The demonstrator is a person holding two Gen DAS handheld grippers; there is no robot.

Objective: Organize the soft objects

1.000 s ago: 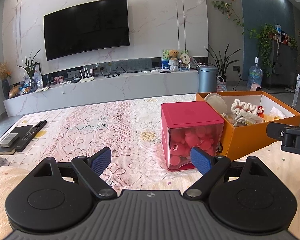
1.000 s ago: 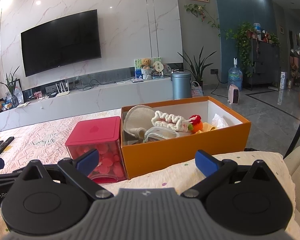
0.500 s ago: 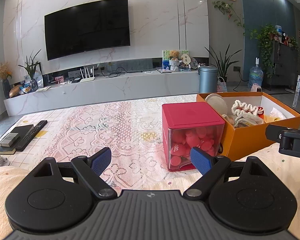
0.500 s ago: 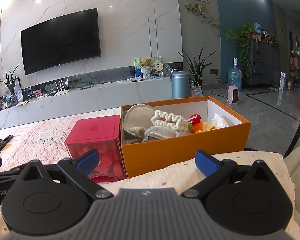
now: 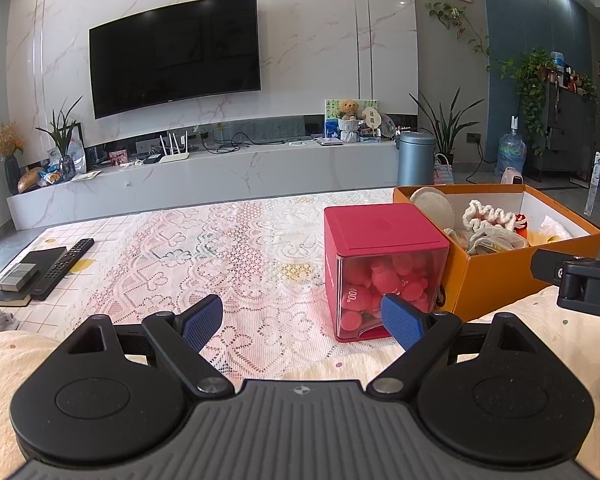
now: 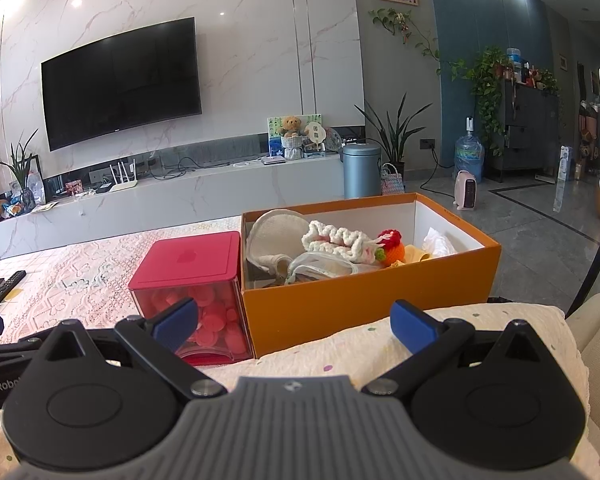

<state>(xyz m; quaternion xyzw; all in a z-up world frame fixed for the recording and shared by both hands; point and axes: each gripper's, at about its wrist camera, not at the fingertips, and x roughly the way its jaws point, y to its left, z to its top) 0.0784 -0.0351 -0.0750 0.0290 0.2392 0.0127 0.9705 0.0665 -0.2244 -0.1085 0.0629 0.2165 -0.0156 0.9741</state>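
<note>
Over the last second almost nothing shifted: both the left gripper (image 5: 302,318) and right gripper (image 6: 296,320) hung spread and empty, while soft items lay in the orange box (image 6: 340,304).

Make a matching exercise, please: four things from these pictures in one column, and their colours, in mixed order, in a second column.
Things:
1. cardboard box
2. lid of the clear cube container
3. crocheted piece in the box
4. remote control on the table

Colours:
A. black
B. white
C. orange
D. red

Pairs: 1-C, 2-D, 3-B, 4-A
</note>
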